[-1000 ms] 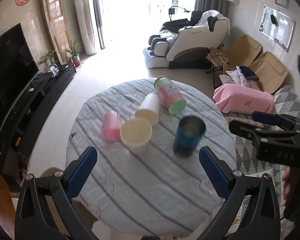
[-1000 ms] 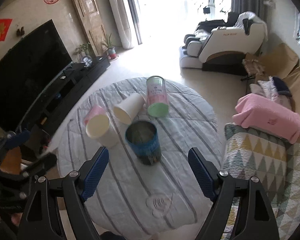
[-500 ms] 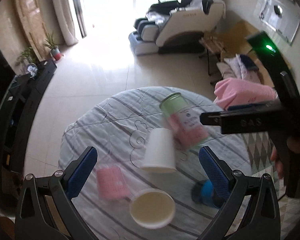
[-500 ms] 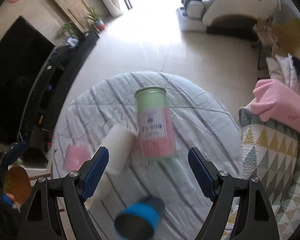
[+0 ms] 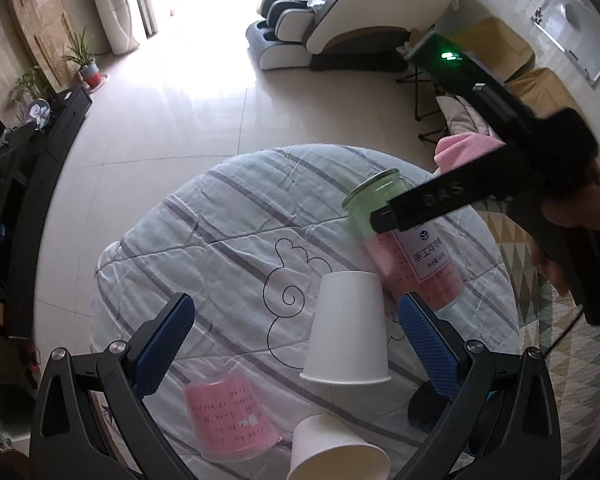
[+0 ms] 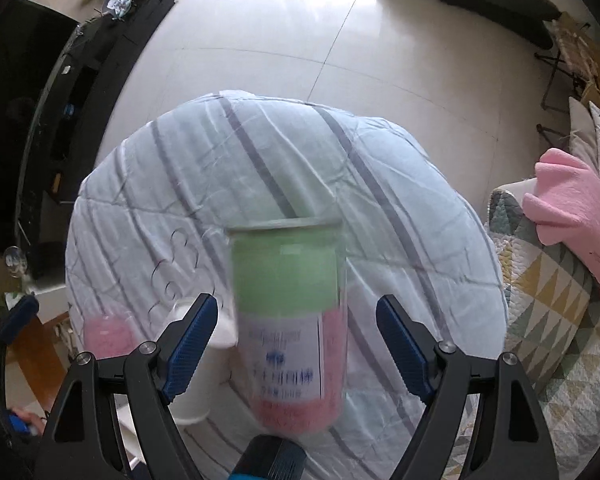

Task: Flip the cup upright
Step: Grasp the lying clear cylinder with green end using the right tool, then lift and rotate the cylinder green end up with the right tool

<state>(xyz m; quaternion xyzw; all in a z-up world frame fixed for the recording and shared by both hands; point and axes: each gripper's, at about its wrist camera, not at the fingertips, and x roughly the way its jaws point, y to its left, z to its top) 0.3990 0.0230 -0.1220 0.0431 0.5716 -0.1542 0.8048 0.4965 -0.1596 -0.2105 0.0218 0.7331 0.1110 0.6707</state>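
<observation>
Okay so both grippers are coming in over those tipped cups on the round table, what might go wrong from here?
1. The green and pink canister lies on its side between the open right gripper; a loose grip may let it roll.
2. The white paper cup lies right beside the canister, so the right gripper's left finger could knock it.
3. The left gripper hangs open close to the pink cup and the upright white cup; it could bump them.

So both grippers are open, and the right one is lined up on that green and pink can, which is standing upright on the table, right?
Not quite: the can lies on its side on the table, as the left wrist view shows. The rest holds: the left gripper and right gripper are open, the can between the right one's fingers.
</observation>
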